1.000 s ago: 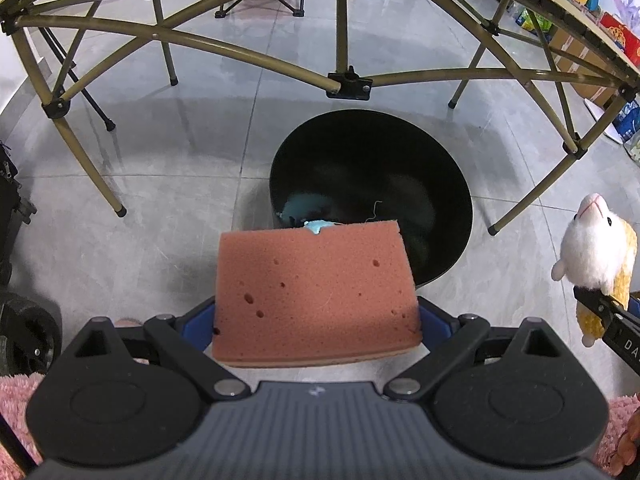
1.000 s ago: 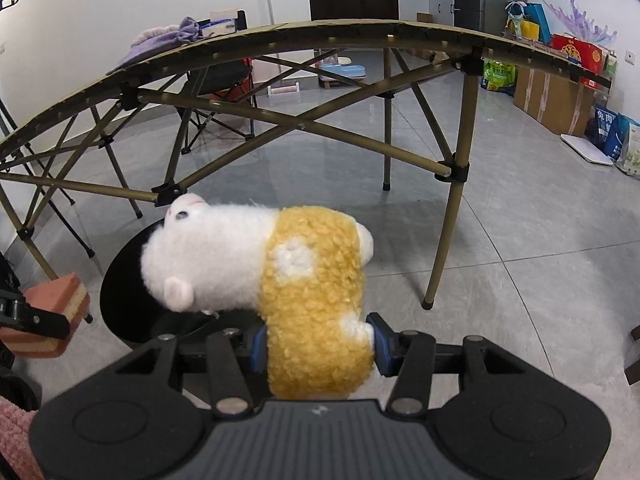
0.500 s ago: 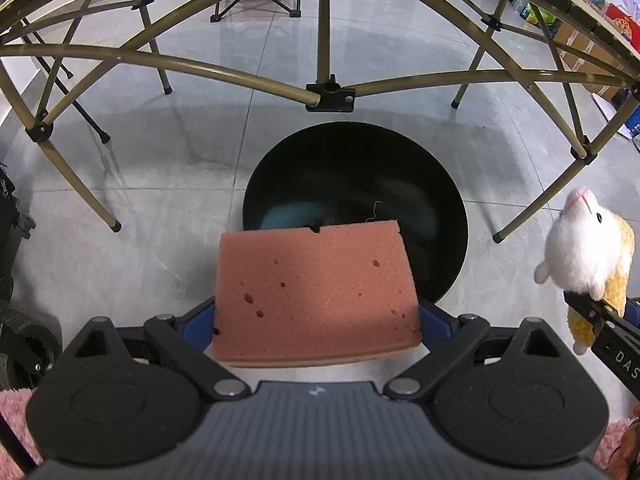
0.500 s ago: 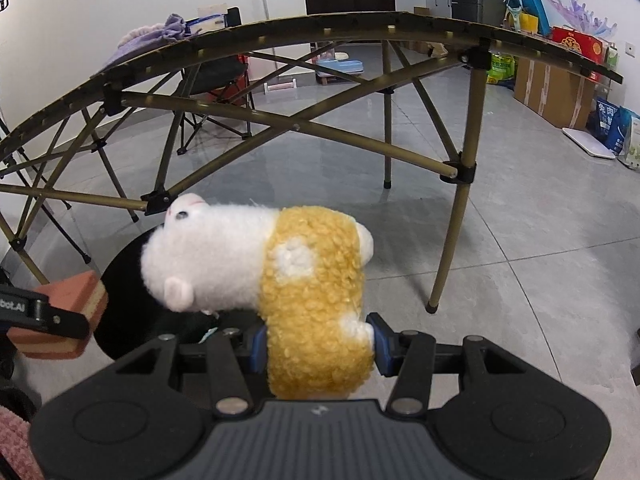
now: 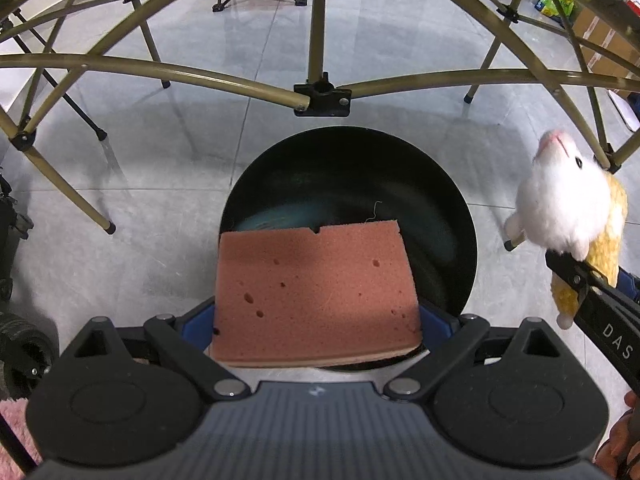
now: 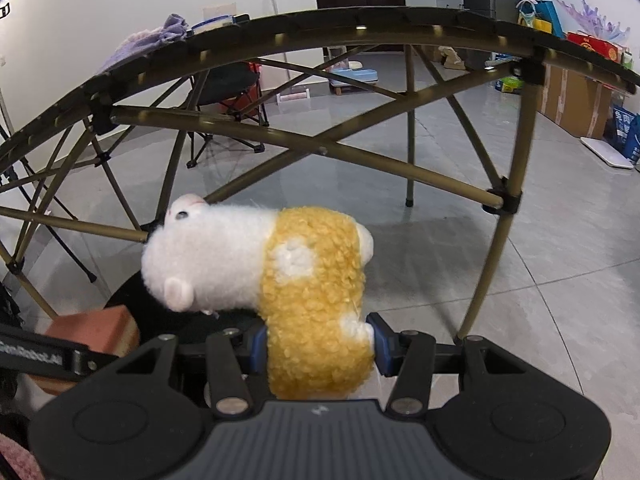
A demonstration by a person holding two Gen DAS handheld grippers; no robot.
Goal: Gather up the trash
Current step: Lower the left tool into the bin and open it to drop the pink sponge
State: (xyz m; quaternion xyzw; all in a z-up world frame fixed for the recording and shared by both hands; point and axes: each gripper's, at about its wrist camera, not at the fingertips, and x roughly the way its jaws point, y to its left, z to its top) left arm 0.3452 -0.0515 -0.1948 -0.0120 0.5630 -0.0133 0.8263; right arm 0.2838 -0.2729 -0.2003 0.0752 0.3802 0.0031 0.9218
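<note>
My left gripper [image 5: 316, 312] clamps the pink sponge [image 5: 314, 294] over the near rim of the black bin [image 5: 460, 216]; my right gripper [image 6: 318, 350] pinches the plush sheep [image 6: 280, 276] beside it. Released now, I judge the sheep could land on the floor. Since a second ago, both have closed in under the folding table [image 5: 320, 94].

The sponge [image 5: 316, 294] sits between the fingers of the left gripper [image 5: 316, 320], above the near part of the bin [image 5: 440, 200], which stands on the floor [image 5: 160, 208] under the worktop frame [image 5: 320, 96]. Something lies inside the bin, too blurred to tell. To the right of the bin, the plush toy [image 6: 280, 276] is clamped in the right gripper [image 6: 318, 346]. A folding chair [image 6: 228, 92] stands beyond the frame.
</note>
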